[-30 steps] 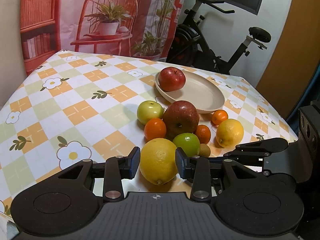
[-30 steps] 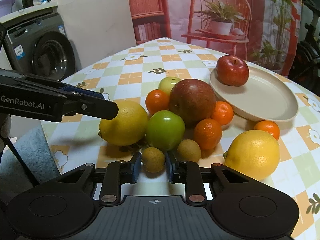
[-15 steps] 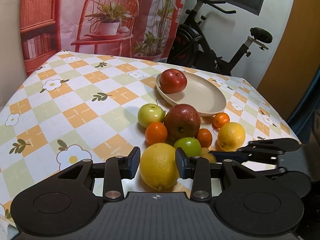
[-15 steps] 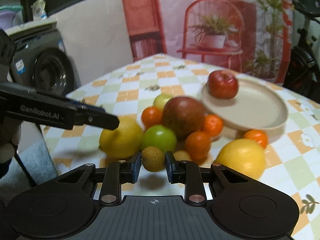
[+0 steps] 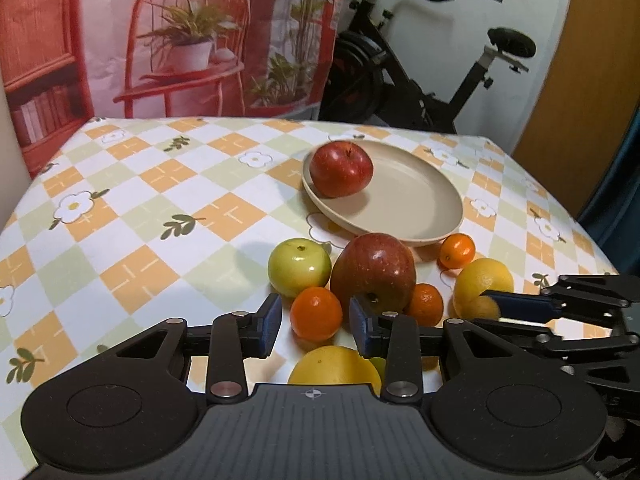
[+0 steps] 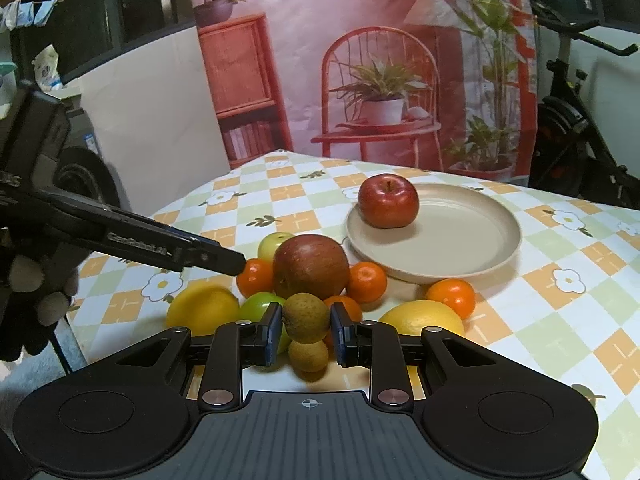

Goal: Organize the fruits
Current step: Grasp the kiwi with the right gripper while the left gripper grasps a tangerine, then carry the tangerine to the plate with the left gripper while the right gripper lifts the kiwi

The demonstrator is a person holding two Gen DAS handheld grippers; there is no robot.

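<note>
A beige plate holds one red apple. In front of it lies a pile: a big dark red apple, green apples, several oranges and two lemons. My right gripper is shut on a brown kiwi, lifted above a second kiwi. My left gripper is open and empty, with an orange between its fingers and a lemon beneath.
The table wears a checkered flower cloth and drops off at the right edge. An exercise bike and a printed backdrop stand behind. A washing machine is at the left.
My right gripper has lifted the kiwi off the table. My left gripper has risen and moved forward from the lemon to over the orange, still open.
</note>
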